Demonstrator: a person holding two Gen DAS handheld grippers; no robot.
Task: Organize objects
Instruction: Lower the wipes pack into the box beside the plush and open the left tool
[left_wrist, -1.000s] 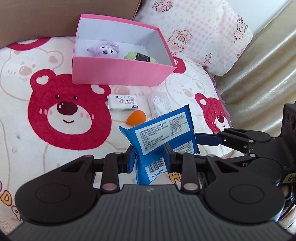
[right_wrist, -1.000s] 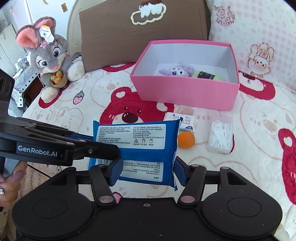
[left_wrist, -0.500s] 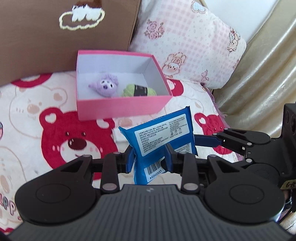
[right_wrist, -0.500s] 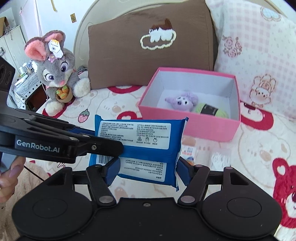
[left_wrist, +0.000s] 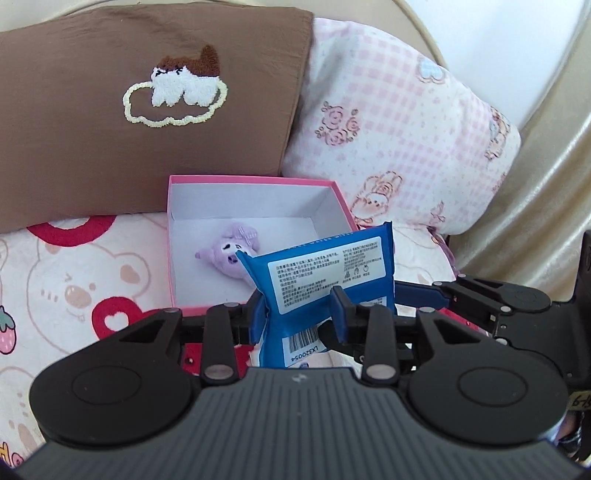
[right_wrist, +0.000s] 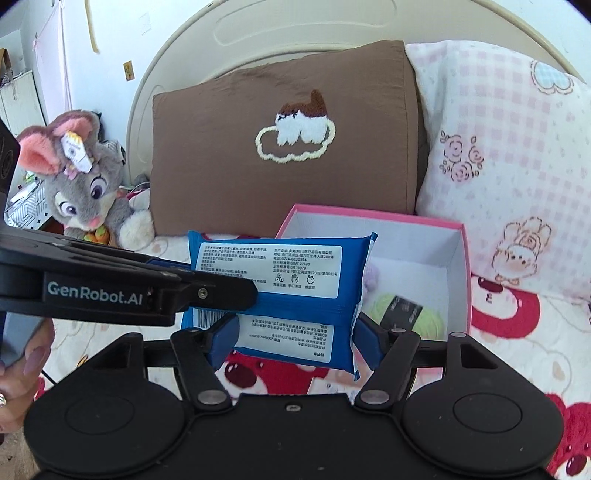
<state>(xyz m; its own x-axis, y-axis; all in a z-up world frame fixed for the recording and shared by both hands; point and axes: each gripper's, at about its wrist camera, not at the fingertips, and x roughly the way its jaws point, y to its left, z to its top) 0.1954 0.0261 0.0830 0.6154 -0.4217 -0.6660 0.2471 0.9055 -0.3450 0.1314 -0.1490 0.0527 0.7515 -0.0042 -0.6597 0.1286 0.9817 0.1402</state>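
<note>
Wipes pack (right_wrist: 280, 291), long axis level, label upside-down

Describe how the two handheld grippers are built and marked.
Both are matte black plastic with a ribbed housing, two round discs, and linkage arms with silver rivets. The left gripper and right gripper have blue finger pads. White "GenRobot.AI" lettering runs along the left gripper's side. No cables show.

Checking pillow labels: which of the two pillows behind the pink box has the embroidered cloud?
The brown pillow, left of the pink checked pillow, which has printed roses and bunnies instead.
</note>
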